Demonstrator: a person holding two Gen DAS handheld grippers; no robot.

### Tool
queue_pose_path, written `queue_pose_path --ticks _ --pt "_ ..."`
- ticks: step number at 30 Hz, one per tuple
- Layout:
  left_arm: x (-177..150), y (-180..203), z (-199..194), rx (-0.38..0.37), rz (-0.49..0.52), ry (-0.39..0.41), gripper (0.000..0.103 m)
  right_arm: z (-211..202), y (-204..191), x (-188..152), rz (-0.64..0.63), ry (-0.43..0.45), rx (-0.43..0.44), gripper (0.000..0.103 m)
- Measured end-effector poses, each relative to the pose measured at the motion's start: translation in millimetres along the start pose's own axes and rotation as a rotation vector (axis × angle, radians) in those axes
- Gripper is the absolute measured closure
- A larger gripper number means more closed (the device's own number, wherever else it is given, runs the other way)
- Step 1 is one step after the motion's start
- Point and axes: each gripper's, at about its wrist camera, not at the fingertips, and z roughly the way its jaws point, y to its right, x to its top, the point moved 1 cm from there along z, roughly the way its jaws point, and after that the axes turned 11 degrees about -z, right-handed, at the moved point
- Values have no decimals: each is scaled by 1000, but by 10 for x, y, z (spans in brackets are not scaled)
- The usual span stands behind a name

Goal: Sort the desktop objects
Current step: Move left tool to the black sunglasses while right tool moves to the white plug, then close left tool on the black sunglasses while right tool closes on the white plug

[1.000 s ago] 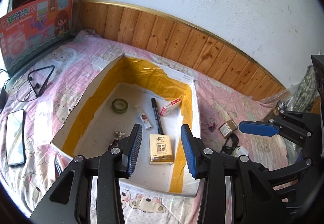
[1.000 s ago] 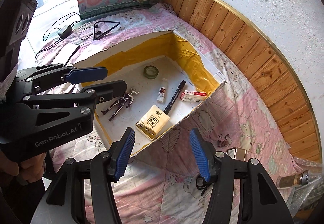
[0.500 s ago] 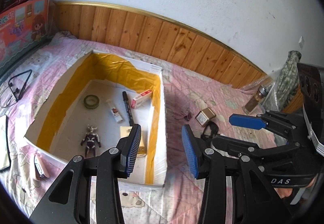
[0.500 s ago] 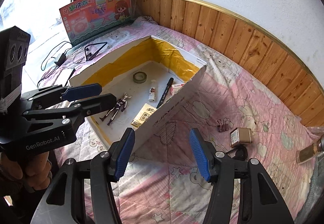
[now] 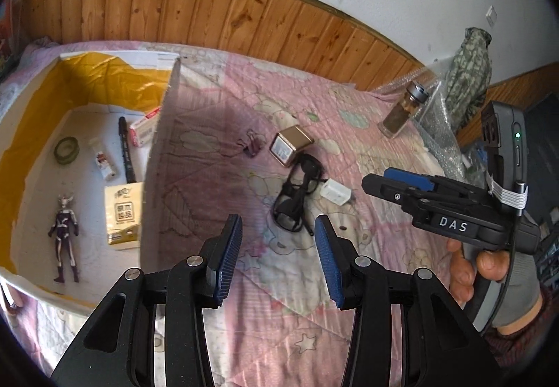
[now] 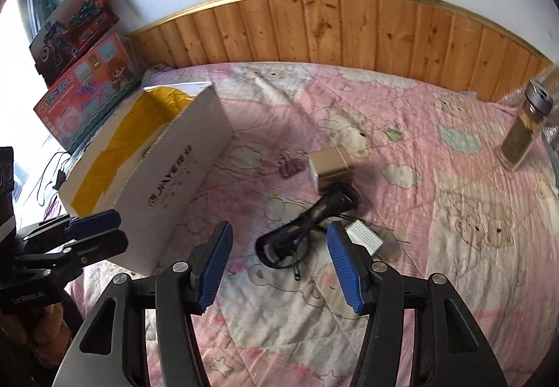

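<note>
in the left wrist view the box [image 5: 164,128] fills the left of the frame; inside it the figure [image 5: 64,224] lies lower left, the tissue pack [image 5: 124,214] right of it, the tape roll [image 5: 67,150], small tube [image 5: 104,165] and marker [image 5: 126,152] above. right of the box, on the quilt [image 5: 216,128], the glasses [image 5: 297,194] lie at centre, the tin [image 5: 290,145] just above, the jar [image 5: 403,109] upper right.

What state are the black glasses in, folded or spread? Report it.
Folded, it seems: the black glasses lie on the pink quilt with their arms crossed behind the lenses, not spread. Motion blur in the right wrist view hides finer detail.
</note>
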Motion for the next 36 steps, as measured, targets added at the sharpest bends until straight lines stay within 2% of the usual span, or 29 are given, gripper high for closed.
queue_pose_path --ticks 6,10,13,17,19,20,21,22,24,26,28,29,36 --pt "24 280 555 12 42 -73 56 346 460 -296 125 -65 -4 45" --pt "80 422 974 42 78 -112 56 561 664 -376 166 -87 -1 45" --pt "137 499 1290 62 98 -153 56 771 767 -379 130 -121 -10 45" --pt "186 570 1622 78 119 -200 56 1016 779 -370 13 -155 -23 45" --pt "176 576 1788 112 130 -219 56 1102 774 -376 -39 -155 -34 45" --pt "171 556 1866 121 122 -232 56 1142 779 -384 -59 -155 -40 46" --pt "162 523 1941 124 109 -251 56 1177 793 -394 -71 -154 -44 53" --pt "152 494 1989 122 95 -254 56 1208 813 -407 -74 -155 -34 57" --pt "160 488 2019 144 106 -223 53 1245 835 -441 -81 -143 -23 72" --pt "160 464 2071 146 104 -228 54 1239 857 -465 -83 -121 -34 80" --pt "162 506 2088 159 143 -223 57 1217 903 -480 -44 -102 -14 80" --pt "160 525 2075 166 161 -216 62 1207 928 -486 -27 -95 -8 80" --pt "168 477 1988 159 92 -220 65 1054 981 -522 66 -70 8 80"
